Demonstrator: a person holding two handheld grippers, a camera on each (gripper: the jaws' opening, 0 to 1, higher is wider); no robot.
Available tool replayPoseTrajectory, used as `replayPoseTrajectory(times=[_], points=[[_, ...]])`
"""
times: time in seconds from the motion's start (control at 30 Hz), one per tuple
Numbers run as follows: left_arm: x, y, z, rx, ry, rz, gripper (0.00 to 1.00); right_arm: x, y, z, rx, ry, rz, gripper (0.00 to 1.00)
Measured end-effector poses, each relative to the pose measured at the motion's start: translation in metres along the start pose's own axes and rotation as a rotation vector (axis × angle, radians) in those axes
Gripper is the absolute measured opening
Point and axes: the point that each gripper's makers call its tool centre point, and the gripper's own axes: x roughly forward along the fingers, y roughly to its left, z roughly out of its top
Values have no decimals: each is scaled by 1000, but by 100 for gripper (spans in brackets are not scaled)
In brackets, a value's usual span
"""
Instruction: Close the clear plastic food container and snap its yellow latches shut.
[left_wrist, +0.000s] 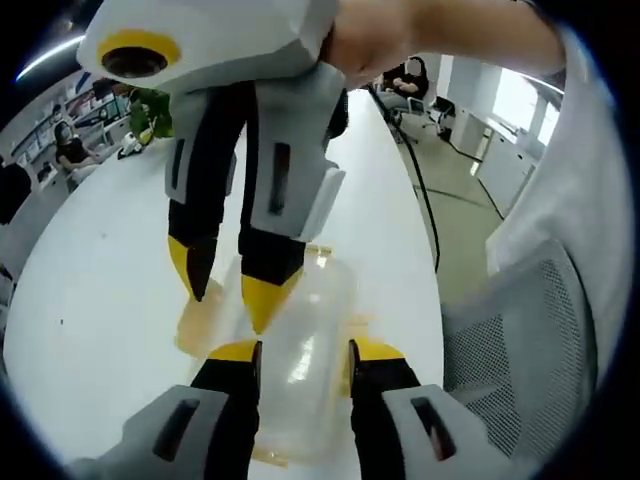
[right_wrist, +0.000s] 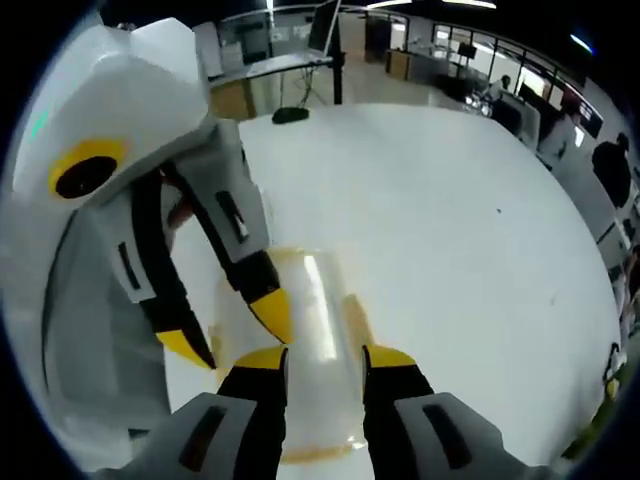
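On the white table the clear container is seen, lying flat w/ lid on top, between the 2 grippers which come at it from opposite sides. Left gripper is set narrow-to-medium, its 2 yellow tips just at the near edge of the lid, 1 each side of a ridge; a firm hold is not shown, so it cannot be told if anything is pinched. Right gripper is placed the same way in its own view, tips apart, resting at or just above the lid; contact cannot be confirmed. Yellow latches are seen only as amber tint at the rim, blurred thru the plastic, so open or snapped cannot be told.

Risks, as judged:
- lid pressed unevenly, 1 side seated & other side popped up.
- container slid on the smooth table if pushed from 1 side only.
- tips slipped off the glossy lid.
- 2 grippers are very near each other, so a collision is possible.
- latch missed, since it is badly seen.
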Motion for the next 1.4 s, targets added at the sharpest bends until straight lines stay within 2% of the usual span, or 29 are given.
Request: replayPoseTrajectory(times=[0.5, 0.7, 0.9, 1.17, 1.3, 1.37, 1.4], points=[[3, -6, -7, 58, 31, 26, 38, 9, -11, -2, 11, 23, 20, 32], [3, -7, -8, 82, 30, 43, 38, 12, -8, -5, 18, 35, 57, 34], [4, -7, -9, 99, 29, 65, 39, 17, -7, -11, 13, 67, 82, 33], [5, -8, -10, 132, 29, 83, 39, 19, -4, -10, 17, 82, 132, 31], [7, -8, -11, 169, 49, 100, 38, 21, -4, -10, 11, 97, 168, 31], [7, -7, -12, 228, 68, 110, 38, 22, -5, -11, 12, 107, 187, 31], [7, -8, -13, 230, 73, 112, 38, 22, -4, -11, 11, 114, 192, 31]])
